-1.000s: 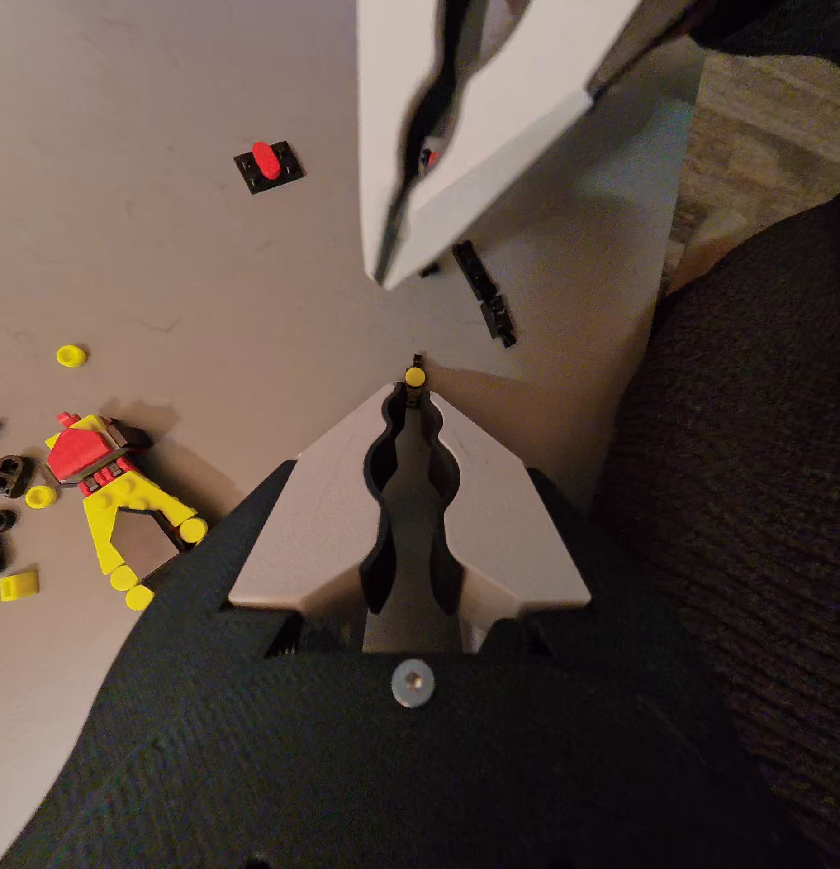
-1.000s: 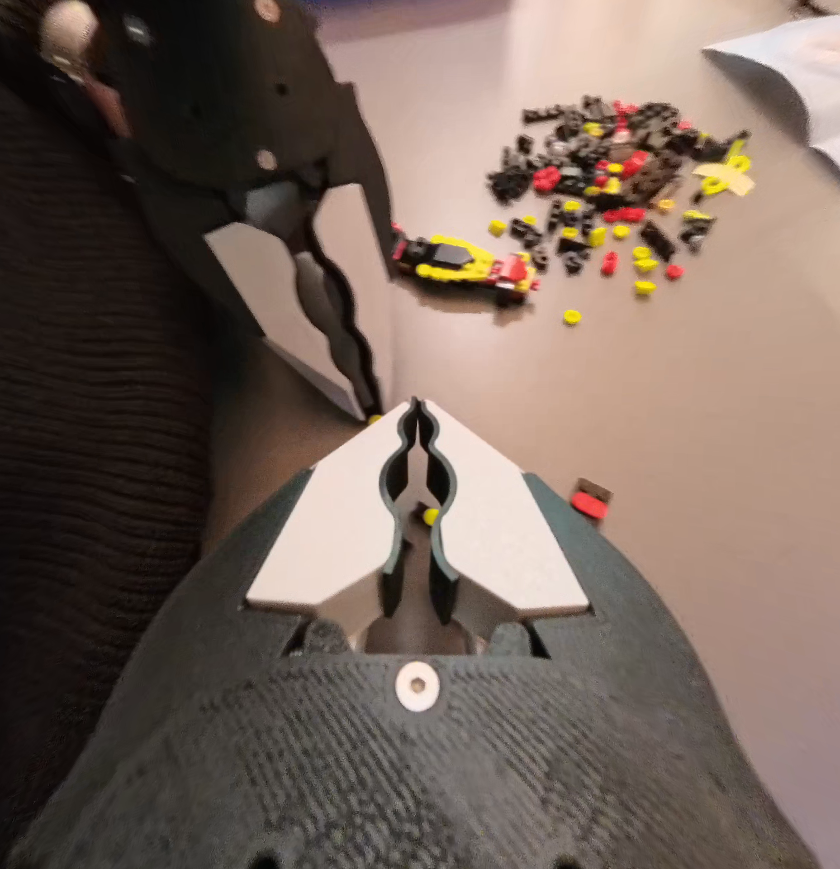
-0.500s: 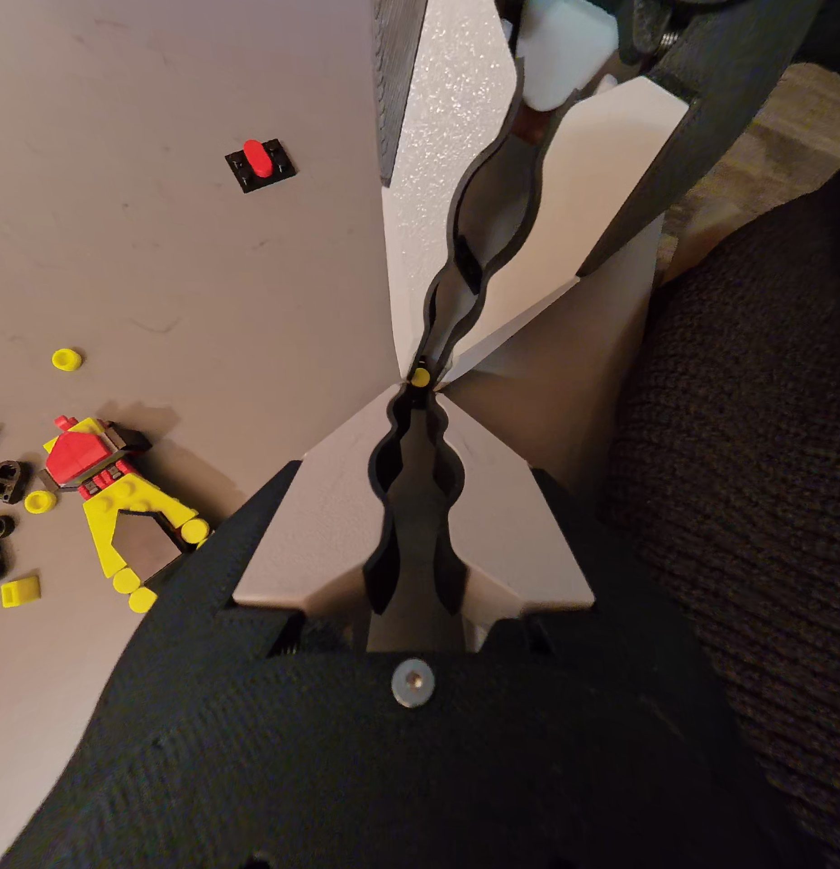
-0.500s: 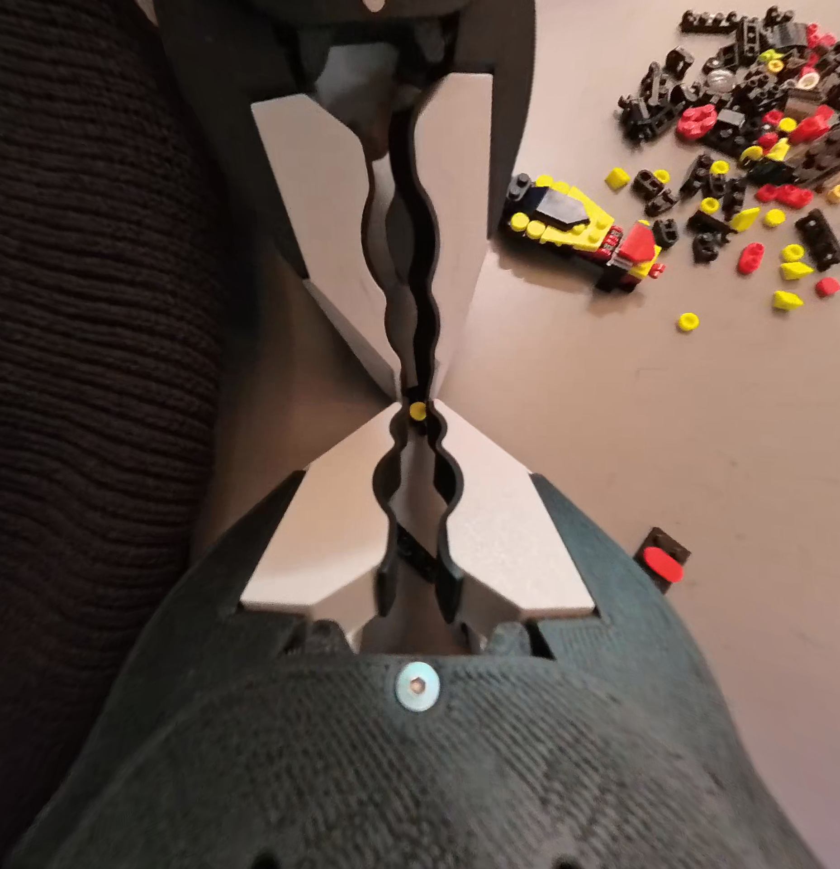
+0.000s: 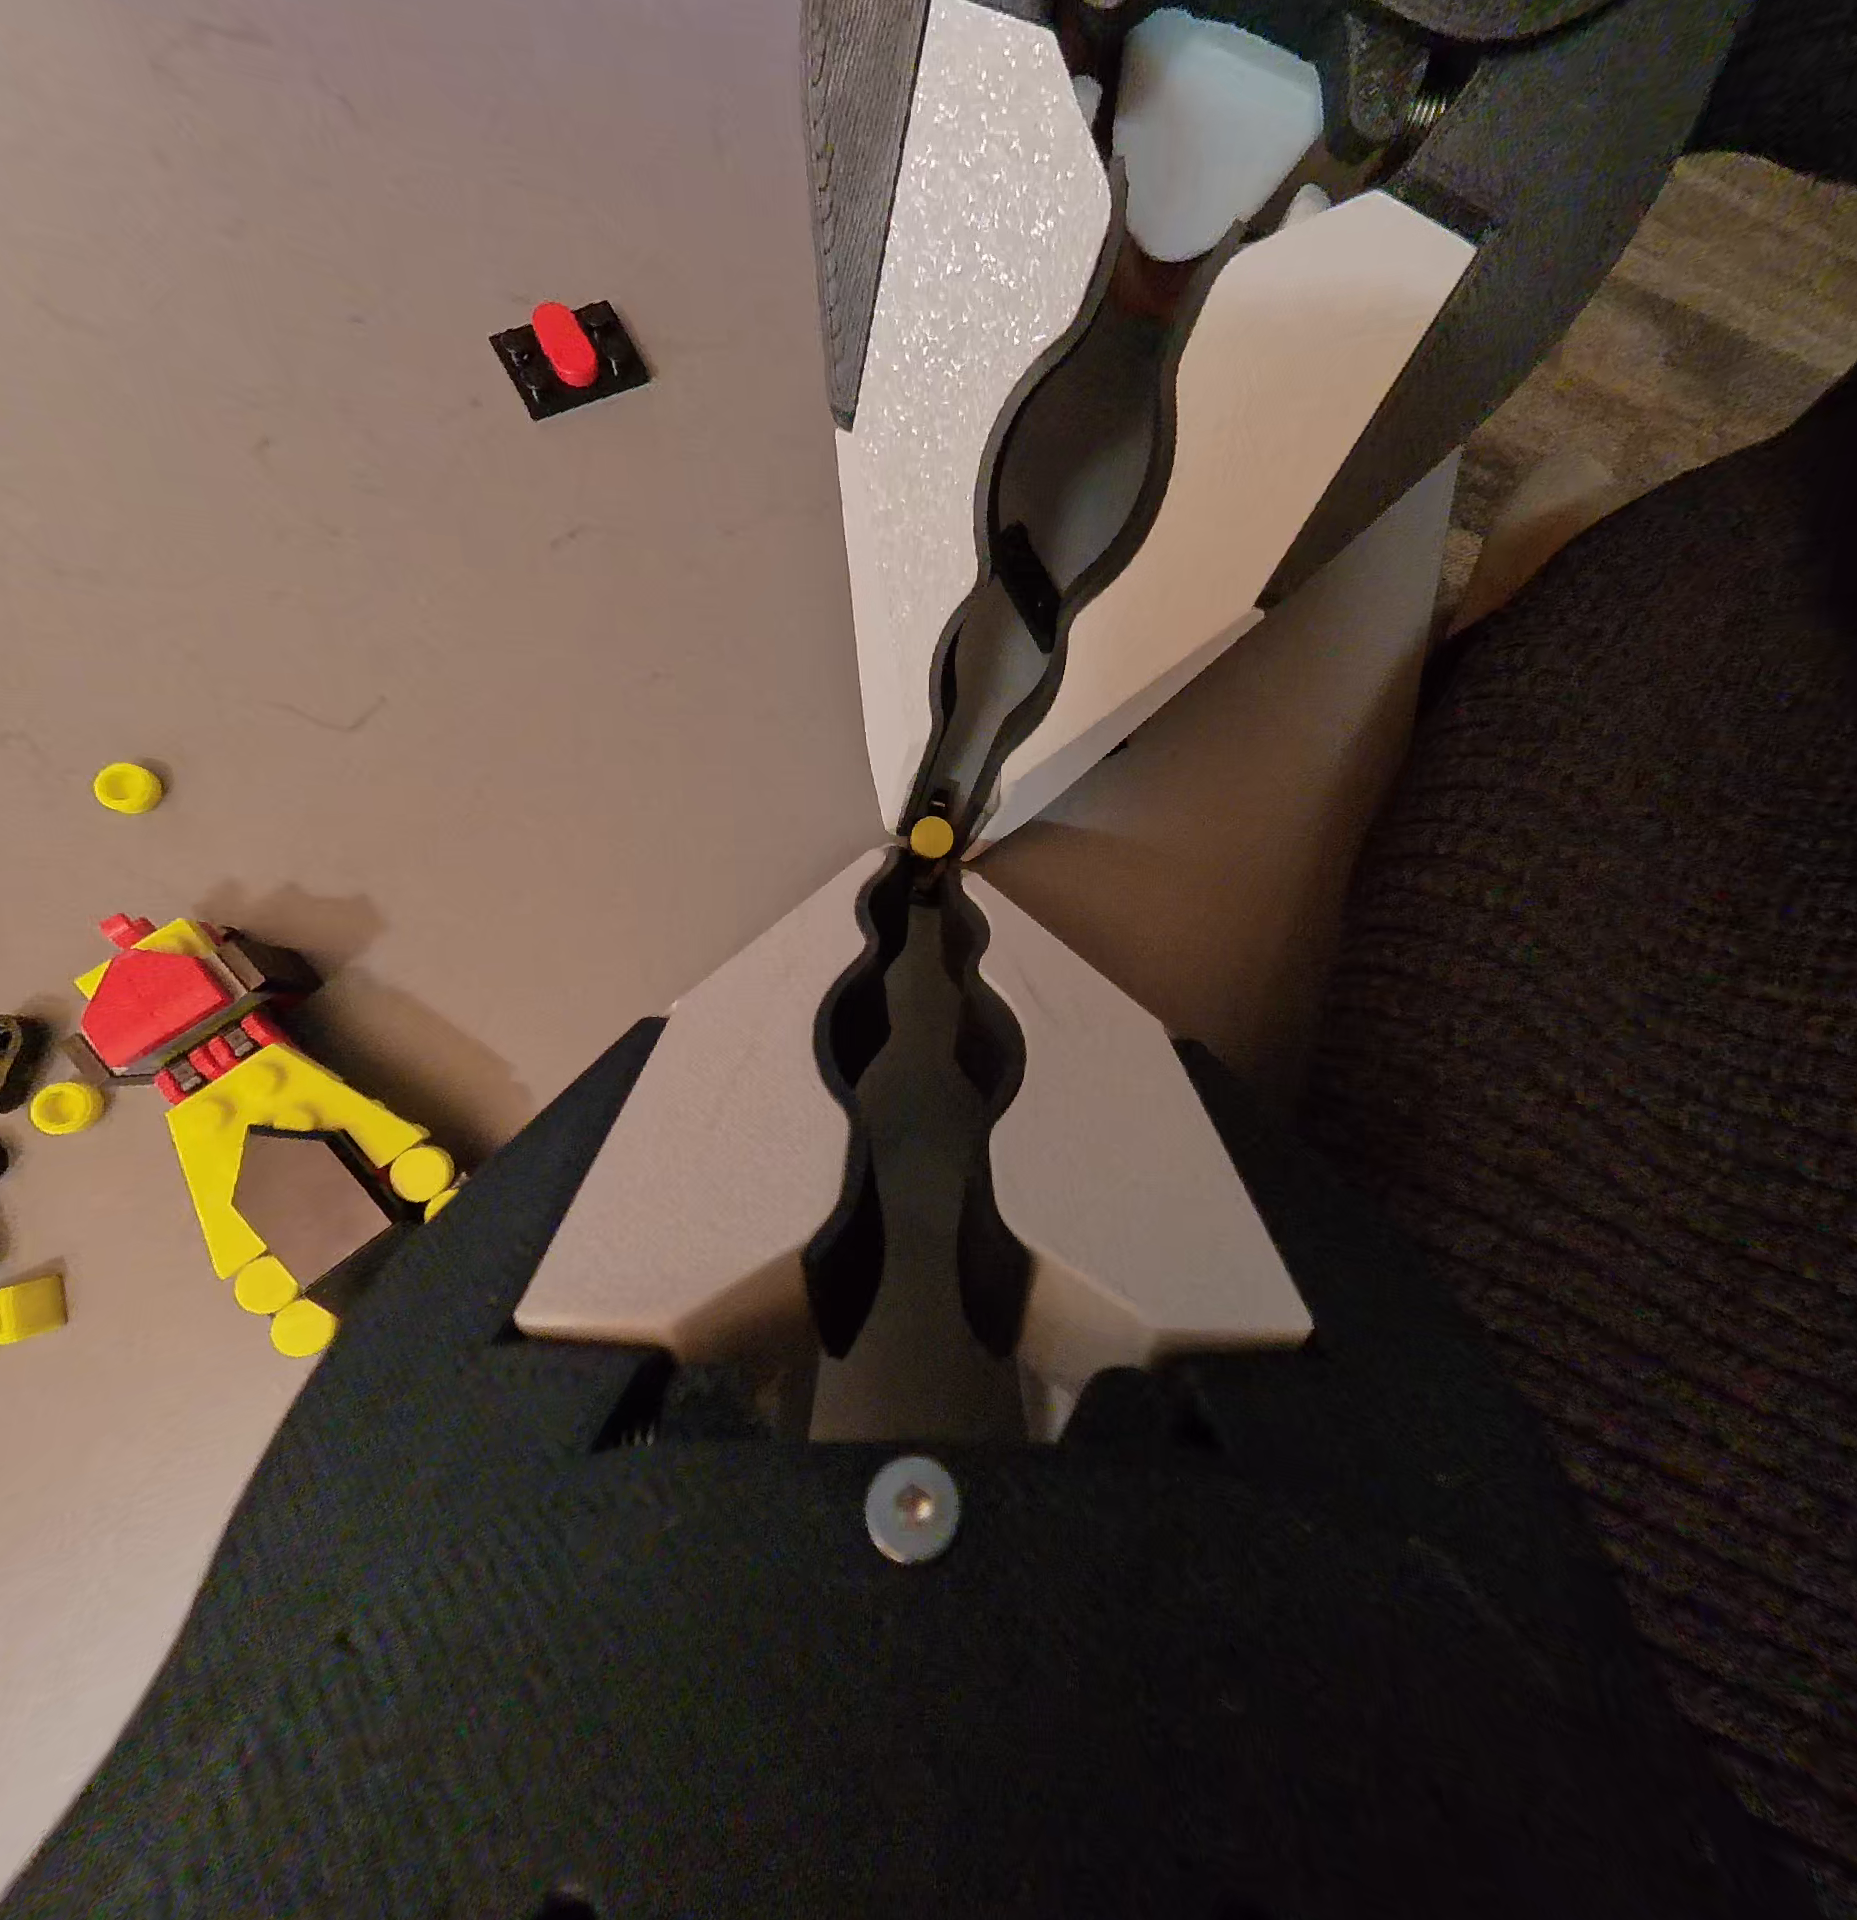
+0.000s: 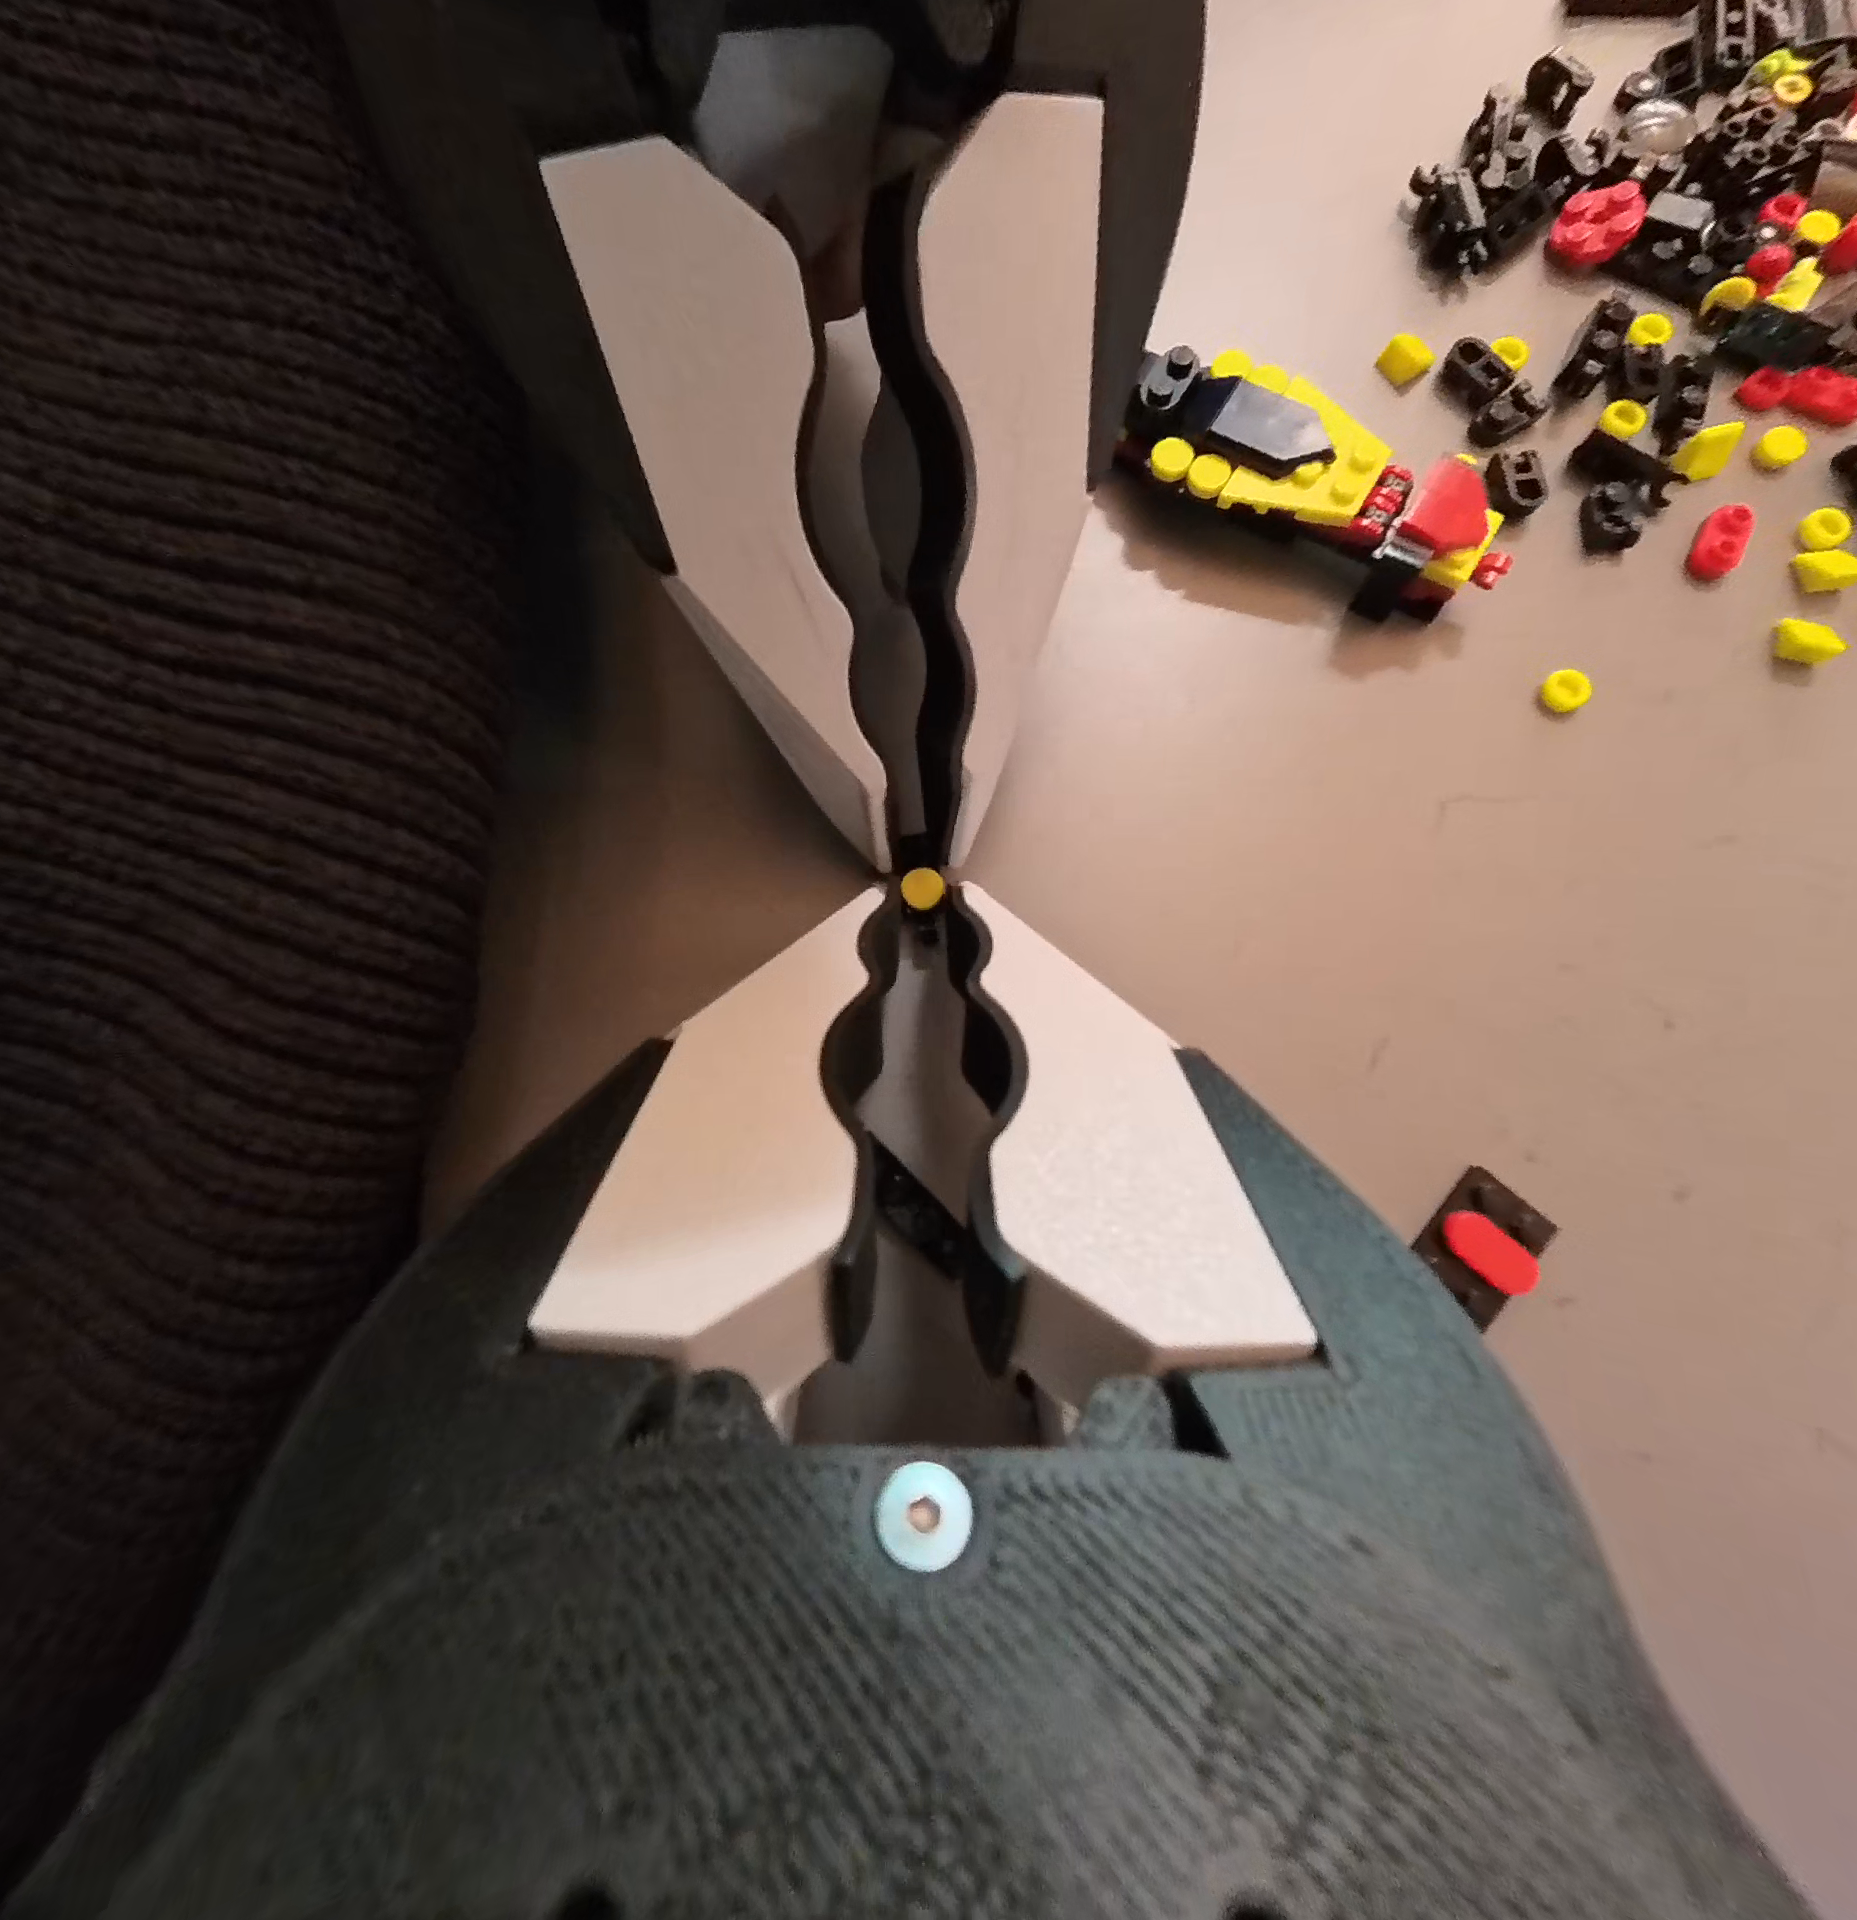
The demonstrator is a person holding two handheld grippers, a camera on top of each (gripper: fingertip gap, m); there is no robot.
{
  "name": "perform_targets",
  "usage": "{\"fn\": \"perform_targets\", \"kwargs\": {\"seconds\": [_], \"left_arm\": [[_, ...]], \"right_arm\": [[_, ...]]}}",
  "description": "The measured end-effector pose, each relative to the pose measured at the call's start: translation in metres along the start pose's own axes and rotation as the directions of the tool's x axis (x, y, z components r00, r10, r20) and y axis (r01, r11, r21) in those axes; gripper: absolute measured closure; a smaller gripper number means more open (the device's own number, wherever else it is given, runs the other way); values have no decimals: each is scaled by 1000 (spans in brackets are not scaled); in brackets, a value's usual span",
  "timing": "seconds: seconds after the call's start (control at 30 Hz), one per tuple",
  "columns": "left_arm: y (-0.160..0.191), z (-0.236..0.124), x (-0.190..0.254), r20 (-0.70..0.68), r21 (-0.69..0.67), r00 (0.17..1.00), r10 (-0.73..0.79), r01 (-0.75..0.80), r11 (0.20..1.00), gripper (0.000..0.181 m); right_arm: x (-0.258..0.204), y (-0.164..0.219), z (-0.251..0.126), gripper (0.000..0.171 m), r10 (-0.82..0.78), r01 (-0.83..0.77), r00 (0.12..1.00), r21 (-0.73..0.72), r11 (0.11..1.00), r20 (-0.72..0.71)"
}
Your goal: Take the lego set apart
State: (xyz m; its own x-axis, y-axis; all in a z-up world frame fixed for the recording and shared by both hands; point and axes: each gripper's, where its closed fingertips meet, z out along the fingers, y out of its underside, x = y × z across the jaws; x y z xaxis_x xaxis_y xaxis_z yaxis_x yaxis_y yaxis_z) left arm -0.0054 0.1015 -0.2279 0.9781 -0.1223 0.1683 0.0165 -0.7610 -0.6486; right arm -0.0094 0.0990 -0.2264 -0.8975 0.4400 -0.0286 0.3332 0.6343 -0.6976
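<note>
A small black piece with a yellow round stud (image 5: 931, 834) is held above the table between both grippers, which meet tip to tip. My left gripper (image 5: 926, 871) is shut on its near end. My right gripper (image 5: 936, 805) comes in from the top of the left wrist view and is shut on its far end. In the right wrist view the stud (image 6: 922, 886) sits between my right gripper (image 6: 922, 916) and my left gripper (image 6: 919, 852). The partly built yellow, red and black lego car (image 5: 217, 1091) (image 6: 1308, 478) lies on the table, apart from both grippers.
A black plate with a red rounded tile (image 5: 569, 353) (image 6: 1490, 1247) lies alone. A pile of loose pieces (image 6: 1682, 260) lies beyond the car. A single yellow stud (image 5: 127, 787) lies near it. Dark knitted fabric (image 5: 1630, 1039) (image 6: 176, 727) borders the table edge. A black strip (image 5: 1028, 582) shows under the right gripper. Left and right tips are no more than a few centimetres apart.
My right gripper has swung in and met my left gripper tip to tip, closing on the far end of the small piece. My left gripper has stayed still with the piece.
</note>
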Motion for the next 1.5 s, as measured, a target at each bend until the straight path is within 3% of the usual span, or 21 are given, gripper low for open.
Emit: {"fn": "perform_targets", "kwargs": {"seconds": [0.4, 0.87, 0.97, 1.07, 1.17, 1.3, 1.4, 1.5], "left_arm": [[1, -1, 1, 11, -35, 999, -31, 31, 999, 176], [-1, -1, 4, 11, -28, 1000, -28, 28, 999, 176], [-7, -3, 2, -15, 33, 997, -71, 71, 997, 177], [-30, -24, -11, -65, 200, 980, -189, 199, 959, 176], [-35, -39, -30, -65, 285, 970, -235, 243, 927, 174], [-10, -23, -25, -29, 144, 989, -147, 150, 978, 160], [1, -14, -27, 99, 42, 995, -9, 5, 999, 144], [2, -15, -28, 119, 34, 993, 23, -28, 999, 141]], "right_arm": [[-3, -3, 1, 166, -108, 107, 992, -21, 994, -57], [-5, -7, -7, 165, 20, -21, 999, 57, 998, 25], [0, -10, -10, 165, 57, -58, 998, 89, 994, 21], [16, -26, -27, 165, 114, -109, 993, 211, 971, -11], [21, -15, -28, 164, 112, -103, 993, 185, 977, -39], [11, -18, -14, 164, 45, -39, 998, 155, 987, -35], [11, -11, -1, 164, 39, -35, 998, 82, 996, -49], [8, -13, 2, 159, 43, -38, 998, 94, 995, -50]]}}
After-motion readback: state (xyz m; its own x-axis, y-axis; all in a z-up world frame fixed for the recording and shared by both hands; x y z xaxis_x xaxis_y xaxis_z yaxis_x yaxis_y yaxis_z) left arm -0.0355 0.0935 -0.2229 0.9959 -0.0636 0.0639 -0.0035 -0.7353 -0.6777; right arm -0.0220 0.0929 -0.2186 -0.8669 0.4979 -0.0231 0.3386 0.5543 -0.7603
